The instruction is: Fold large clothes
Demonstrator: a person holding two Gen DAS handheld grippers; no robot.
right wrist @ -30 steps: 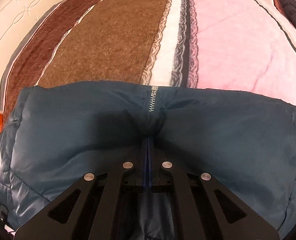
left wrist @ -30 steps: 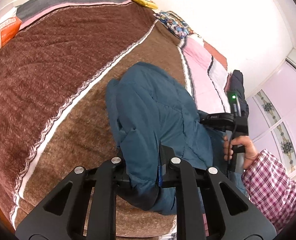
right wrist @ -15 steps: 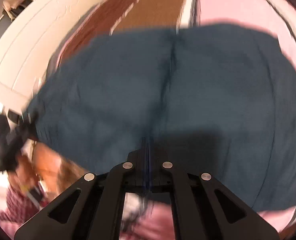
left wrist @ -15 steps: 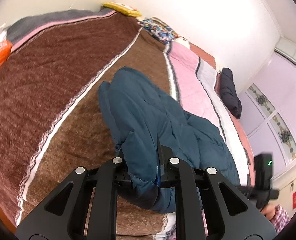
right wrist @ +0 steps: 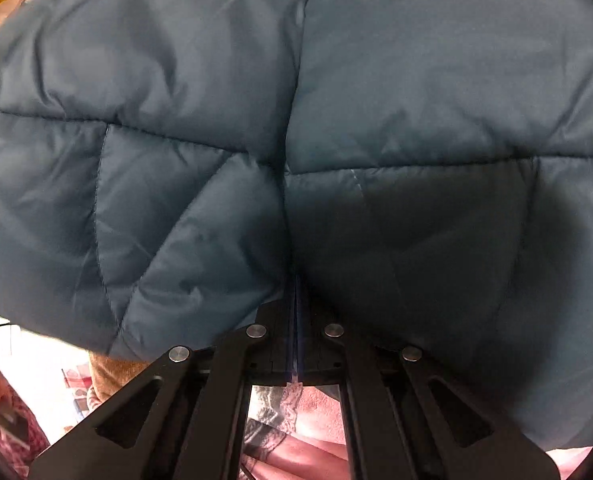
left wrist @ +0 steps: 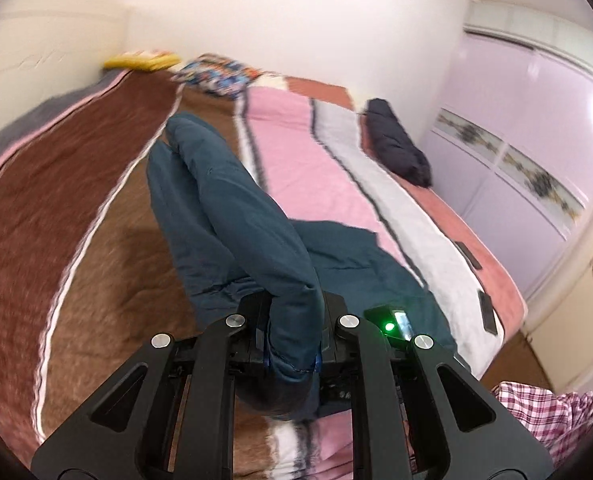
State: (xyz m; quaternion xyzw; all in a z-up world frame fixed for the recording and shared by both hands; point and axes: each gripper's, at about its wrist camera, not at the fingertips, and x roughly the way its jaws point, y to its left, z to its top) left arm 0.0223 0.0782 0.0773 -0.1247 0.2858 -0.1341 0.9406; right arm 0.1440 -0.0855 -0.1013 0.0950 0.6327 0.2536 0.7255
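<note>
Your left tool is pinching a sleeve end of the blue padded jacket, the cuff bunched between its 2 pads. From that grip the sleeve runs straight away from you, up the bed toward the headboard end, and the rest of the jacket spreads off to the right beneath it. So the jacket's long axis lies along your left tool's line of sight, roughly parallel to the blanket's stripes.

Your right tool is pressed together on a thin edge of the same jacket at its centre seam; the quilted cloth fills nearly the whole right wrist view, hanging close in front of the lens. In the left wrist view a black device with a green light sits just right of the left tool. It is probably the right tool's body, which would put both hands close together at the near end of the jacket.

That closeness is what I judge the next move turns on: both grips are at the near end, and the free length lies beyond, toward the pillows.

Count: 1 blue jacket, 2 tools, 1 bed, 1 dark bundle of clothing on the far right edge, 1 yellow item and 1 patterned pillow at the head. A checked sleeve shows at lower right.
</note>
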